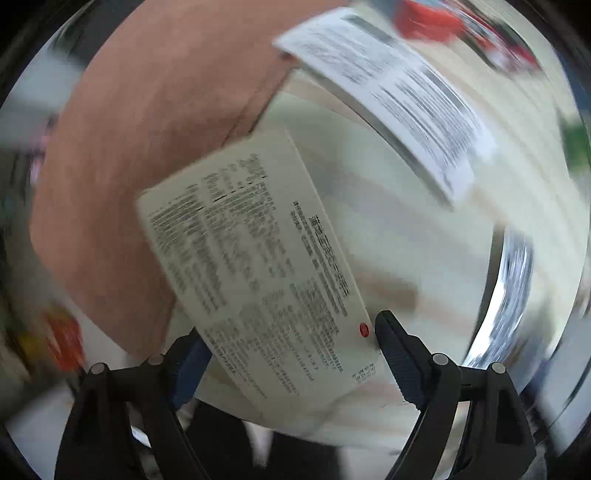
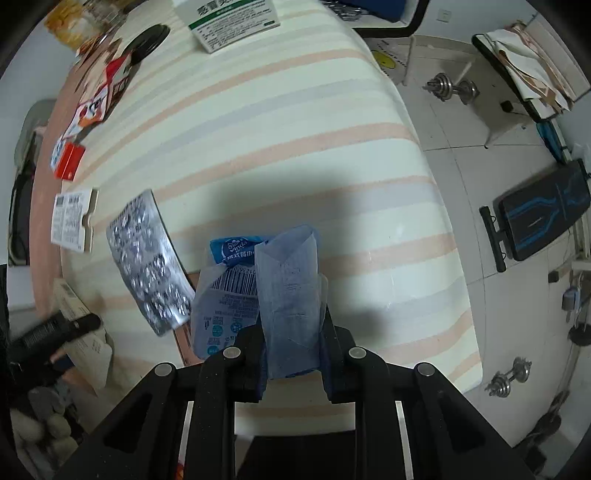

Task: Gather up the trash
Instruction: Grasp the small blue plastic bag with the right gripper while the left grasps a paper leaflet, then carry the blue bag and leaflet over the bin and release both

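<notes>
My left gripper point(image 1: 291, 339) is shut on a cream printed carton point(image 1: 255, 273), held tilted above the striped table; the view is motion-blurred. A white labelled box point(image 1: 391, 88) and a silver foil pack point(image 1: 506, 299) blur past behind it. My right gripper point(image 2: 295, 354) is shut on a pale blue tissue wrapper point(image 2: 288, 295), lifted above the striped tablecloth point(image 2: 295, 147). To its left lie a silver blister pack point(image 2: 147, 262) and a white labelled box point(image 2: 72, 219). The left gripper's dark finger point(image 2: 62, 328) shows at the far left with the carton point(image 2: 88, 343).
A green-and-white box point(image 2: 229, 22), a red box point(image 2: 70, 160), snack packets point(image 2: 99, 96) and a dark disc point(image 2: 146, 38) lie along the table's far side. Dumbbells point(image 2: 450, 88), a bench point(image 2: 539, 214) and a chair point(image 2: 524, 66) stand on the tiled floor to the right.
</notes>
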Demonstrator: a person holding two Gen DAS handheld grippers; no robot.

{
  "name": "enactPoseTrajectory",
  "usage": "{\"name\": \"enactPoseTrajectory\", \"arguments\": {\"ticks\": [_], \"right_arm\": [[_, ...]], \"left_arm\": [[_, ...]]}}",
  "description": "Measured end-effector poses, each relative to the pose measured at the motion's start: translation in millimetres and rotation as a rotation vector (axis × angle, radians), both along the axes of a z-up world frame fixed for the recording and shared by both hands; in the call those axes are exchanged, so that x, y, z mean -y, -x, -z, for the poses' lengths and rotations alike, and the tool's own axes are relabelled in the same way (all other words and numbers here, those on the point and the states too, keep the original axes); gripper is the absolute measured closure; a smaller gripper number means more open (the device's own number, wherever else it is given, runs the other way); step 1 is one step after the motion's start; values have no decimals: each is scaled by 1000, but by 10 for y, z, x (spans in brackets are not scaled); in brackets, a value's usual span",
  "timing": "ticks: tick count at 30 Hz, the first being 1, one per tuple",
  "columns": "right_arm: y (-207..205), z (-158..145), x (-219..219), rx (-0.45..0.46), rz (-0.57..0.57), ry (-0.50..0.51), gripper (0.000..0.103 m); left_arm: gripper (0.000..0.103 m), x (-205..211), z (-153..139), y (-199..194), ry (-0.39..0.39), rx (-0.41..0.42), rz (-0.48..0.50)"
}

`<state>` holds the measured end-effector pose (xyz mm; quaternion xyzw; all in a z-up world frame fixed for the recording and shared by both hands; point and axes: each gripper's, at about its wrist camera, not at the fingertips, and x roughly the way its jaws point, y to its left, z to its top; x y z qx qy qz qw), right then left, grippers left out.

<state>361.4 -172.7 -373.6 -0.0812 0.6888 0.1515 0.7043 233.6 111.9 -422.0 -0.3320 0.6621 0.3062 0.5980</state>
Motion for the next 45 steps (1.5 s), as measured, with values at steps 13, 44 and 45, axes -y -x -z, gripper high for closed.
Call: {"name": "enactPoseTrajectory", "arguments": {"ticks": [13, 44, 45], "right_arm": [[39, 51, -20, 60, -12, 27, 78], [2701, 481, 963, -21, 150, -140, 82], [2746, 701, 985, -42, 170, -128, 82]], "left_arm": [[28, -215, -68, 452, -125, 67, -115], [28, 1301, -149, 1409, 17, 253, 455], [28, 1302, 8, 1449, 37, 239, 449]]}}
